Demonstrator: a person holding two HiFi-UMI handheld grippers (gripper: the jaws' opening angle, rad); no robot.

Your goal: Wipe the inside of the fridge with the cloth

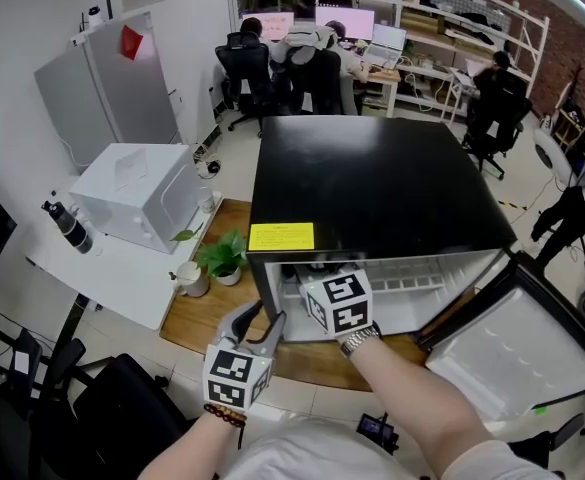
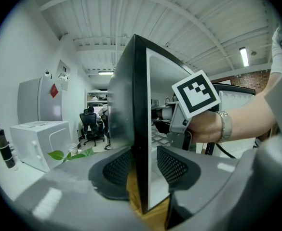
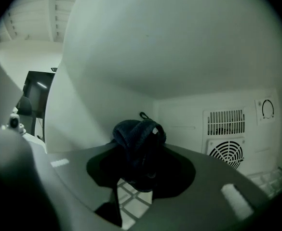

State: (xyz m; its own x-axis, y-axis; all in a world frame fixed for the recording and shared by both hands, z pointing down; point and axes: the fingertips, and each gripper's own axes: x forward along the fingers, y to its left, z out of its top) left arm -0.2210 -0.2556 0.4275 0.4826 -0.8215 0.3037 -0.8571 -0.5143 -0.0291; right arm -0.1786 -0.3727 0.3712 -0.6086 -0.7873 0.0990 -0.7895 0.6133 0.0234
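- Office room, desks & monitors at back, seated people on black chairs (image 1: 247,68).
- White bench (image 1: 122,273) at left carries a white box appliance (image 1: 137,193) & a dark bottle (image 1: 69,226).
- Potted plant (image 1: 224,256) & small cup (image 1: 190,278) stand between bench and fridge.
- Black fridge (image 1: 372,188) sits on a wood board (image 1: 207,323), yellow label (image 1: 281,236) on its top front edge.
- Fridge door (image 1: 517,343) is swung open to the right, white lining up.
- L gripper (image 1: 262,320) is at the fridge's front left corner. Jaws are spread astride the wall edge: one pad by the black outer face, the other a slim gap off the inner face.
- R gripper (image 3: 140,165) reaches inside the fridge. In head view only its marker cube & wrist w/ watch show at the opening.
- Cloth (image 3: 138,137), dark blue & bunched up, is pinched between the R jaws, inside the fridge near the left wall.
- Back wall has a slotted vent (image 3: 226,121), a round fan grille (image 3: 226,153) & a dial (image 3: 267,109).
- Wire shelf (image 3: 131,196) shows just below the cloth. Can't tell if they touch.
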